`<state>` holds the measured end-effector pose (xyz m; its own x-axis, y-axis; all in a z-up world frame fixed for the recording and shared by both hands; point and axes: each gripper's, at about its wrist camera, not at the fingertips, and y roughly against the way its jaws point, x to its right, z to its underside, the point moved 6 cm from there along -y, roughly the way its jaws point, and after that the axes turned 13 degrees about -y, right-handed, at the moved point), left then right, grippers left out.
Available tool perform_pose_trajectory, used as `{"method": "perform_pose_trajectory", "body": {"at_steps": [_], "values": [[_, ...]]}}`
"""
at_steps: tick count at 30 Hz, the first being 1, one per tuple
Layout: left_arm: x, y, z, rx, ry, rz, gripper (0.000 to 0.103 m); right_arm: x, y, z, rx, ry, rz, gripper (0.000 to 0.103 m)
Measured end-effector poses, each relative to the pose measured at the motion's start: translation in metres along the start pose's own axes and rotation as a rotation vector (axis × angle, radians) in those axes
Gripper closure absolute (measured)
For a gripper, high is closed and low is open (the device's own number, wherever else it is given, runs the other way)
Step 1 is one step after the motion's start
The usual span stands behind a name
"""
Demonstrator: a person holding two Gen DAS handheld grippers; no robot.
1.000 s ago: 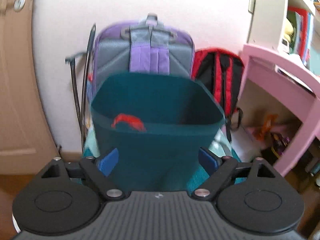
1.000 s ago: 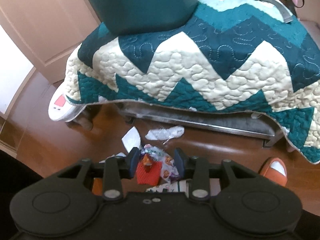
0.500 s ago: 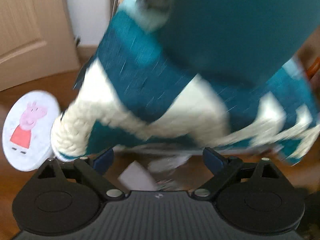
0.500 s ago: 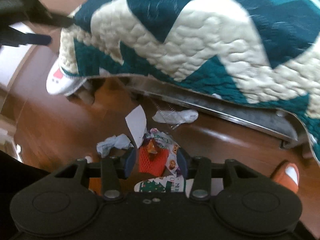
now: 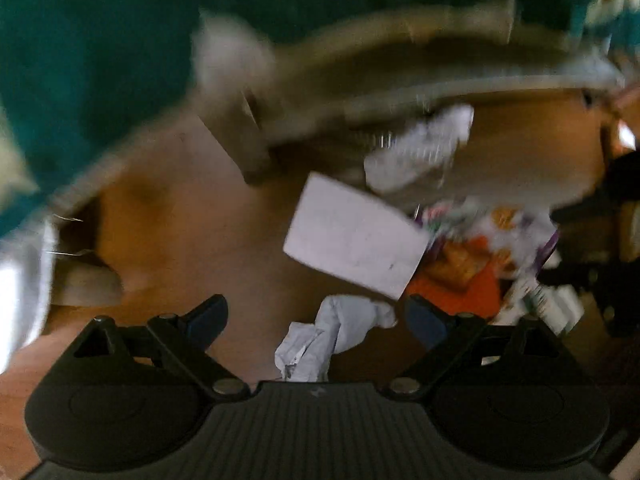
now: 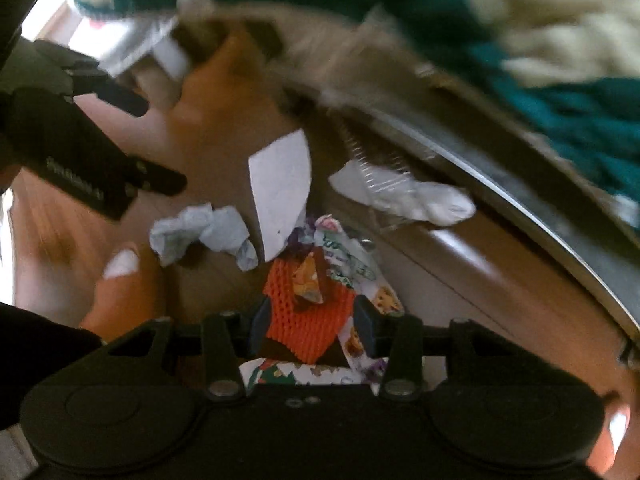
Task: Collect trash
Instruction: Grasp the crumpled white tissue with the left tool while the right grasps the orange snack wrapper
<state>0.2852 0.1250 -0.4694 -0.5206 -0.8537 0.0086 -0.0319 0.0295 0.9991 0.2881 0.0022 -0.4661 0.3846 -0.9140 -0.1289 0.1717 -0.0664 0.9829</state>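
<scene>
Trash lies on the wooden floor beside the bed. My left gripper (image 5: 316, 314) points down and is open wide, with a crumpled pale blue tissue (image 5: 332, 336) on the floor between its fingers, untouched. The same tissue (image 6: 200, 232) and the left gripper (image 6: 160, 144) show in the right wrist view. My right gripper (image 6: 312, 322) is open, its fingers flanking an orange mesh net (image 6: 308, 312) that lies on a colourful wrapper (image 6: 348, 256). A white card (image 5: 356, 232) and a crumpled white plastic wrapper (image 5: 420, 148) lie beyond.
The teal and cream quilt (image 6: 560, 80) hangs over the metal bed frame (image 6: 520, 208) just behind the trash. An orange slipper (image 6: 124, 280) sits left of the pile, another at the lower right edge (image 6: 616, 420). The views are blurred by motion.
Both grippers have dropped towards the floor. The left one swung down from facing the teal bin on the bed to the trash. The pile looms larger in both views.
</scene>
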Motion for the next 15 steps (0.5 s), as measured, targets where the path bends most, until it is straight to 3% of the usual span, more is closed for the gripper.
{"method": "perform_pose_trajectory", "body": {"at_steps": [6, 12, 15], "values": [[0.018, -0.063, 0.022, -0.031, -0.085, 0.006, 0.008, -0.014, -0.054, -0.004, -0.075, 0.097, 0.036, 0.059], [0.033, -0.101, 0.031, -0.048, -0.168, -0.005, 0.011, -0.021, -0.092, -0.009, -0.129, 0.114, 0.044, 0.06], [0.039, -0.112, 0.035, -0.059, -0.196, -0.006, 0.028, -0.026, -0.104, -0.008, -0.149, 0.14, 0.054, 0.06]]}}
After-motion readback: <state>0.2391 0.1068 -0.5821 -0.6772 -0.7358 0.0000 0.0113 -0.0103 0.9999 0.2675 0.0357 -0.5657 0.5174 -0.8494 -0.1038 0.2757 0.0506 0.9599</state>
